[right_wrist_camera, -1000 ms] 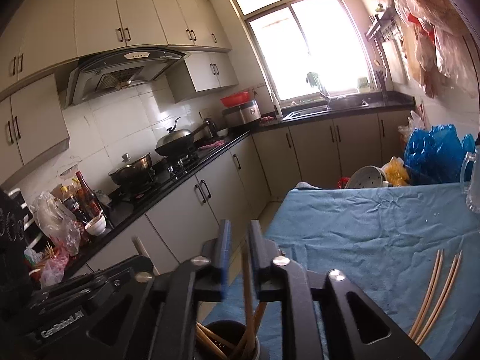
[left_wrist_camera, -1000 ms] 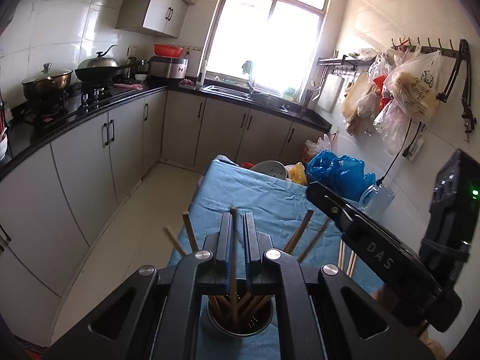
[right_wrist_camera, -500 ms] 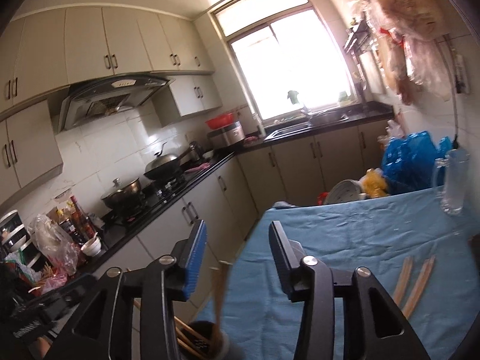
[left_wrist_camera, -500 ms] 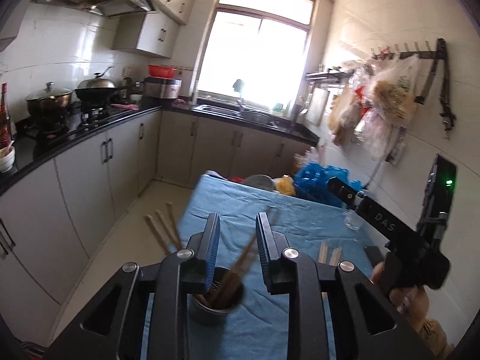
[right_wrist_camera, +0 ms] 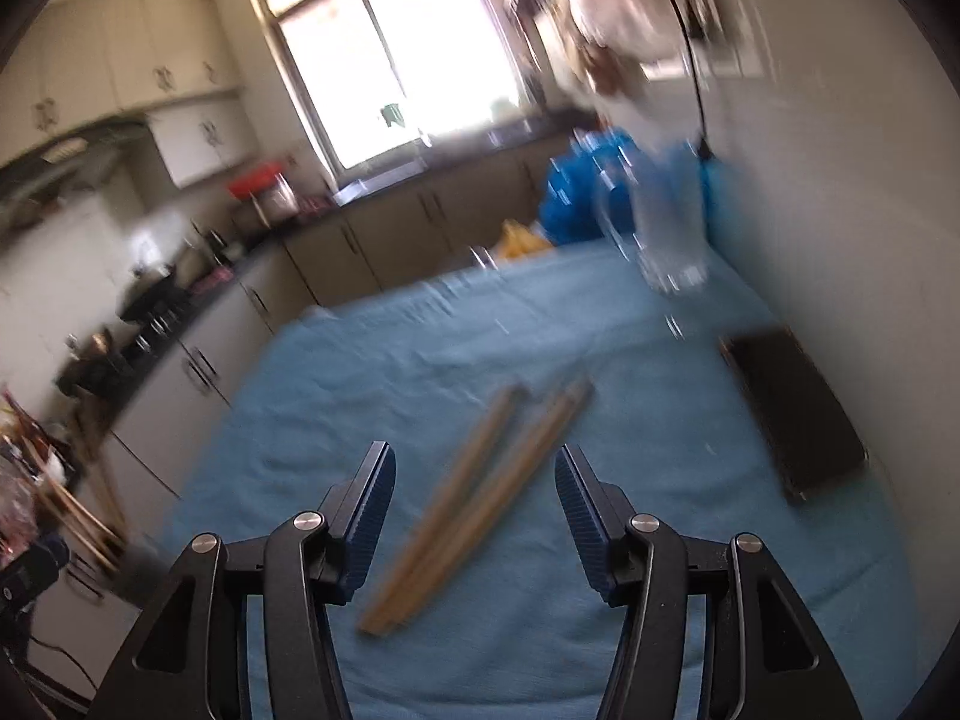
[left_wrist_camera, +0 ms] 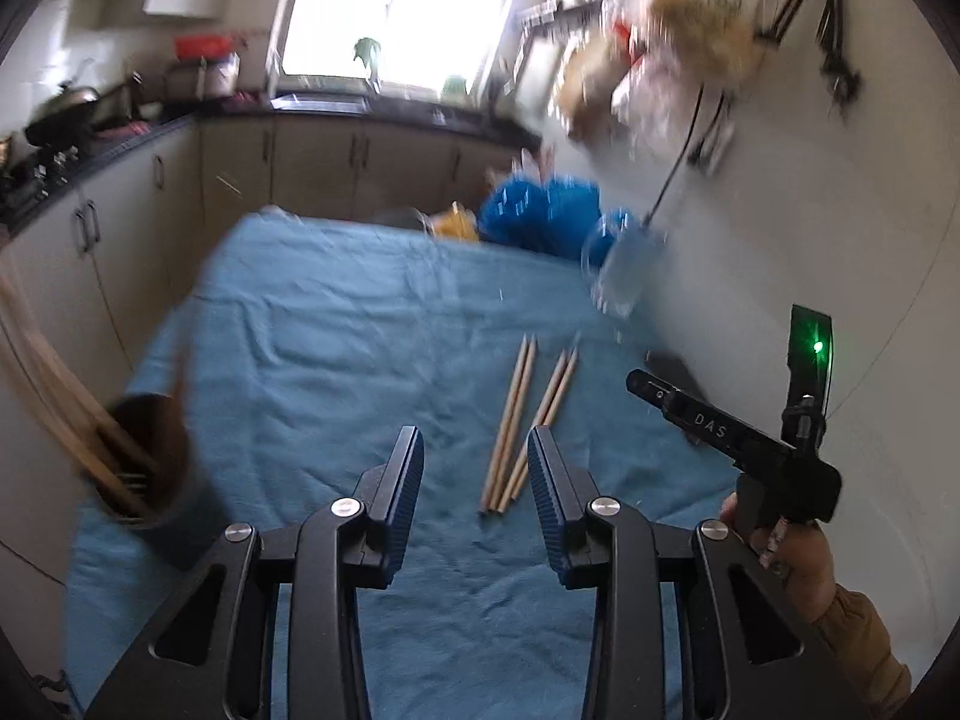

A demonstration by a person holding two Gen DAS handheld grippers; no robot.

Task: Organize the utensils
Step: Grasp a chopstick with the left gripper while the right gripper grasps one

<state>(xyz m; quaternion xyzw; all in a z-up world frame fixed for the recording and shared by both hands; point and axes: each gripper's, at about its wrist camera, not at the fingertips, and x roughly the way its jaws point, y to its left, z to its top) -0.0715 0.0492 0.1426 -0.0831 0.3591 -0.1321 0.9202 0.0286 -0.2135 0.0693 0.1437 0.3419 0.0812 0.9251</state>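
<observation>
Several wooden chopsticks (left_wrist_camera: 528, 420) lie in two pairs on the blue cloth (left_wrist_camera: 360, 324). They also show in the right wrist view (right_wrist_camera: 480, 492), blurred. My left gripper (left_wrist_camera: 474, 468) is open and empty, just short of the chopsticks' near ends. My right gripper (right_wrist_camera: 474, 486) is open and empty, with the chopsticks lying between its fingers' line, below them. A dark utensil cup (left_wrist_camera: 150, 462) holding several chopsticks stands at the cloth's left edge. The right gripper's body (left_wrist_camera: 732, 438) shows at the right in the left wrist view.
A glass mug (left_wrist_camera: 624, 270) stands at the far right of the table, also in the right wrist view (right_wrist_camera: 666, 240). Blue plastic bags (left_wrist_camera: 540, 210) lie behind it. A black flat box (right_wrist_camera: 792, 408) lies by the wall. Kitchen cabinets (left_wrist_camera: 120, 210) run along the left.
Both grippers let go of chopsticks into the cup, opened, and swung right and down toward the loose chopsticks on the cloth. The cup now lies far left.
</observation>
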